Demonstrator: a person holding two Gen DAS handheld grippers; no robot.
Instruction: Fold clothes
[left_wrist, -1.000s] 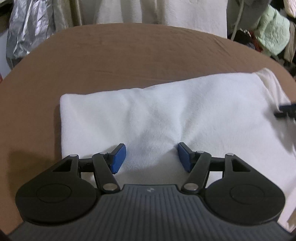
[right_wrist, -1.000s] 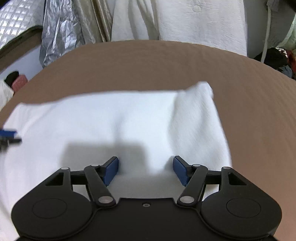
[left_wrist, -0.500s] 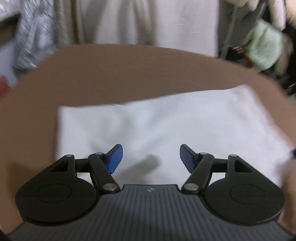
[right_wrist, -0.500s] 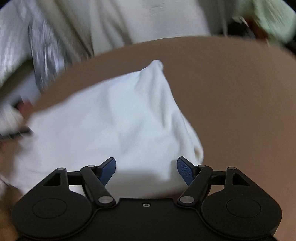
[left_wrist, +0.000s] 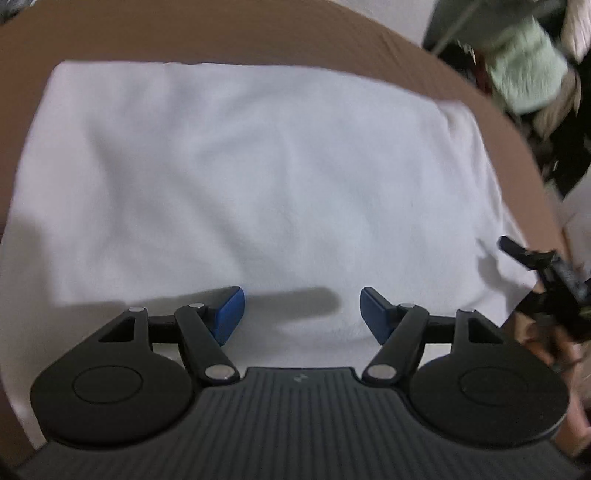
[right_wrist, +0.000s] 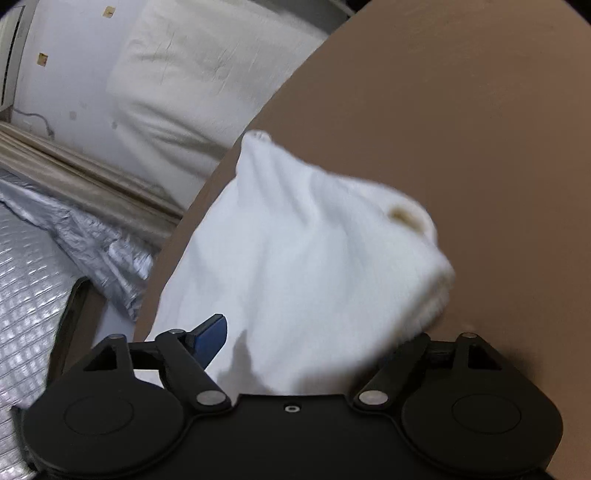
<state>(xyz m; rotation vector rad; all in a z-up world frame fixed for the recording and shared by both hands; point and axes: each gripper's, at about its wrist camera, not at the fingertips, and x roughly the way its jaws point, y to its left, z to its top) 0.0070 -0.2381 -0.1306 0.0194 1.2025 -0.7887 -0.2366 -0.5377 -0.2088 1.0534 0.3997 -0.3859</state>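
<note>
On the brown table (left_wrist: 258, 40), the white garment (left_wrist: 258, 166) lies as a broad, roughly rectangular slab, its left and far edges straight and its right end less tidy. At left, the left gripper (left_wrist: 302, 314) hangs above the near edge with its blue pads (left_wrist: 229, 314) spread apart and nothing between them; only its shadow falls on the cloth. At right, the right gripper (right_wrist: 314, 339) is tilted and rolled toward the garment's right end (right_wrist: 314, 258), which rises in a loose peak. Its jaws are opening; cloth bulges between them and hides the right-hand pad, but the visible left pad (right_wrist: 210, 338) does not appear to press on it.

To make the next fold well, each gripper should probably take one corner of the same short edge, pinch through all layers, and carry the edge across in step so the layers do not slide.

Bare table shows beyond the far edge and to the right of the garment, giving room to move. Clutter crowds the table's rim: silver sheeting (right_wrist: 74, 240) and hanging fabric (right_wrist: 192, 74).
</note>
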